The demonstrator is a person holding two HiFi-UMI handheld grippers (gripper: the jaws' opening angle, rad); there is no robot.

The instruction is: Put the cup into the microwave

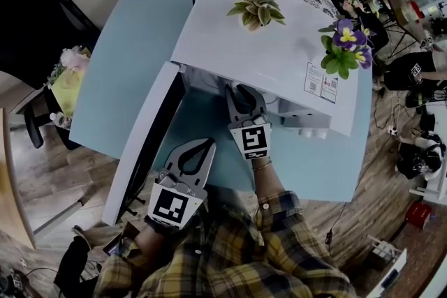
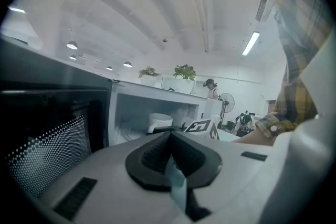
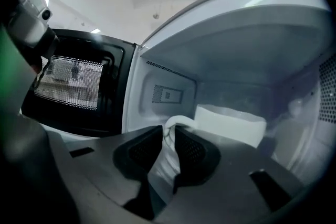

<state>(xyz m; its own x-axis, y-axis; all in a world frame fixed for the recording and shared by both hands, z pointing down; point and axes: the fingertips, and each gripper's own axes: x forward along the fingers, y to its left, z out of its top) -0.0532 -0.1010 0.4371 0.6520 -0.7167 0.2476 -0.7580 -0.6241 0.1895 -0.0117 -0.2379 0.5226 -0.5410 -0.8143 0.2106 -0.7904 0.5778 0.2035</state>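
A white microwave (image 1: 265,52) stands on the light blue table (image 1: 126,59) with its door (image 1: 143,143) swung open to the left. My right gripper (image 1: 241,98) reaches into the cavity, its tips hidden under the microwave's top. In the right gripper view the white cup (image 3: 231,123) is inside the cavity and the right gripper (image 3: 169,136) is shut on its handle (image 3: 176,124). My left gripper (image 1: 208,144) hangs outside beside the door, shut and holding nothing. The left gripper view looks past that gripper (image 2: 170,136) to the cup (image 2: 159,121) in the cavity.
Two potted plants stand on the microwave's top: a green one (image 1: 256,9) and a purple-flowered one (image 1: 346,45). A chair (image 1: 42,122) stands left of the table. People (image 1: 412,70) and cluttered gear are on the wooden floor at the right.
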